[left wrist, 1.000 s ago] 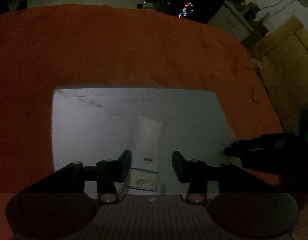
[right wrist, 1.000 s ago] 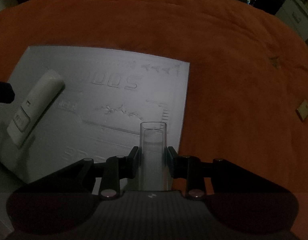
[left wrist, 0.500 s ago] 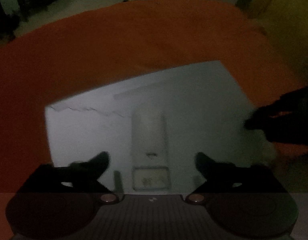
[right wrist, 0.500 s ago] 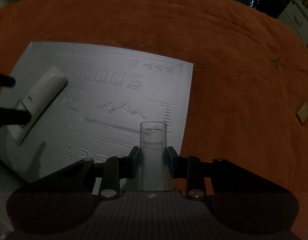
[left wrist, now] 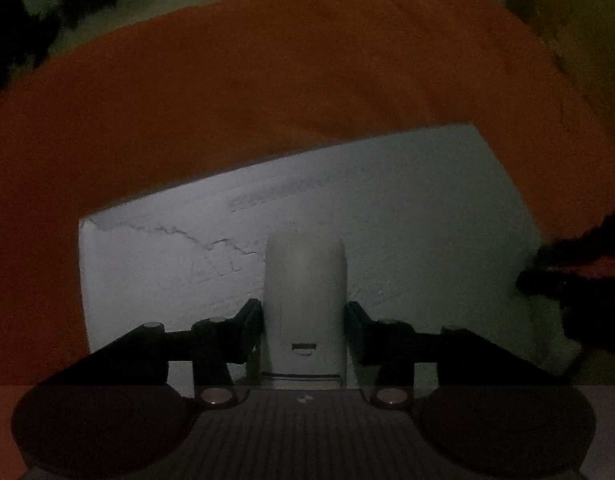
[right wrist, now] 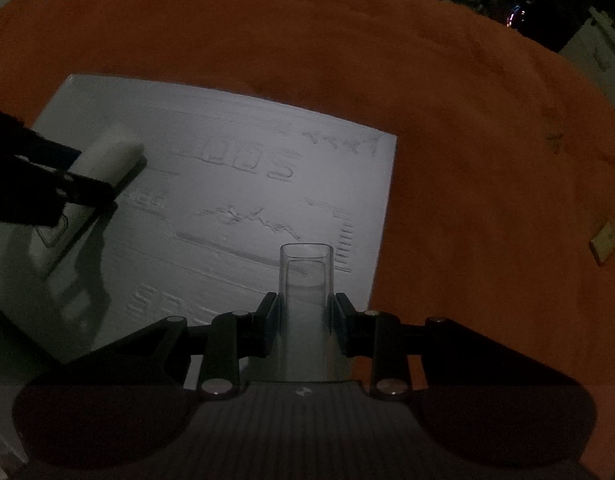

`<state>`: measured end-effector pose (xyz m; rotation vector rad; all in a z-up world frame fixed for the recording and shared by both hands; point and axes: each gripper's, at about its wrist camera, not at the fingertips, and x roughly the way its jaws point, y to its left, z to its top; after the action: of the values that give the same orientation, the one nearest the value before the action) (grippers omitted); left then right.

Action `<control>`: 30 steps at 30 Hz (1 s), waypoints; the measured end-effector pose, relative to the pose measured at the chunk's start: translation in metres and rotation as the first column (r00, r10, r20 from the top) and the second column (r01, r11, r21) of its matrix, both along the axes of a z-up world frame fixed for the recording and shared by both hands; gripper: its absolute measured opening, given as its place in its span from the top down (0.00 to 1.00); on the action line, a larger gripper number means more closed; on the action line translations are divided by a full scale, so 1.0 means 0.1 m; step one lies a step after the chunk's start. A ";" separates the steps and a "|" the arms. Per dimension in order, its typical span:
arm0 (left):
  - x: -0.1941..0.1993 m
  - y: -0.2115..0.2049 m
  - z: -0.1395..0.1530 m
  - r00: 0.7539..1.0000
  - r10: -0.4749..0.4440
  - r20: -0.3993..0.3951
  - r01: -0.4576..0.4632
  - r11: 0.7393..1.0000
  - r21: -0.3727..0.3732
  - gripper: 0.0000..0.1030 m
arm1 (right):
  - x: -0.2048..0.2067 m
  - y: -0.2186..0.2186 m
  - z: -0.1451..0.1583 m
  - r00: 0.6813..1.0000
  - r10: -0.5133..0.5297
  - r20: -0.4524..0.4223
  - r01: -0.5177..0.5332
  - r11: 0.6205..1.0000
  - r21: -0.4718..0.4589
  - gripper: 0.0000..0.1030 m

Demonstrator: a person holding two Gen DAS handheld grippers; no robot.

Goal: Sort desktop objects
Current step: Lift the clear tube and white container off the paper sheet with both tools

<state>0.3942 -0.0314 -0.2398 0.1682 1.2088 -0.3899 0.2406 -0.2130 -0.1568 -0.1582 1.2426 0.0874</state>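
The white device (left wrist: 305,300) sat gripped between the left claw (left wrist: 305,320) fingers. The right claw (right wrist: 306,312) clamped a clear tube (right wrist: 306,300) above the embossed white board (right wrist: 235,200); its lettering was illegible.

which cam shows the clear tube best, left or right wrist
The right wrist view: the clear tube stands centred between the right gripper fingers, its open end and walls visible. The left wrist view shows only the right gripper's dark outline at its edge; no tube can be made out.

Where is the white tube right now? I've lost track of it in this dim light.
In the left wrist view the white tube lies on the white foam board, between the left gripper fingers; the right wrist view shows it at the board's left.
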 end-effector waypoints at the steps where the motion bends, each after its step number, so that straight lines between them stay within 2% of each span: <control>1: 0.00 0.02 0.02 1.000 0.004 -0.001 -0.004 1.000 -0.013 0.62 | -0.01 -0.01 0.01 1.000 -0.002 0.003 0.002 1.000 0.007 0.69; 15: -0.03 0.33 0.34 0.998 0.060 -0.012 -0.061 0.981 -0.186 0.62 | 0.00 -0.35 0.29 0.993 -0.106 0.058 0.098 0.987 0.126 0.69; 23: -0.01 0.40 0.45 0.996 0.094 -0.013 -0.094 0.970 -0.223 0.62 | -0.02 -0.52 0.38 0.988 -0.142 0.069 0.129 0.978 0.166 0.69; 30: -0.06 0.48 0.75 0.996 0.091 0.008 -0.085 0.951 -0.296 0.61 | -0.06 -0.60 0.66 0.981 -0.160 0.111 0.131 0.965 0.227 0.69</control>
<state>0.3887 0.0162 -0.1649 -0.1395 1.1179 -0.4848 0.2341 -0.2735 -0.0910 0.1174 1.1037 0.0842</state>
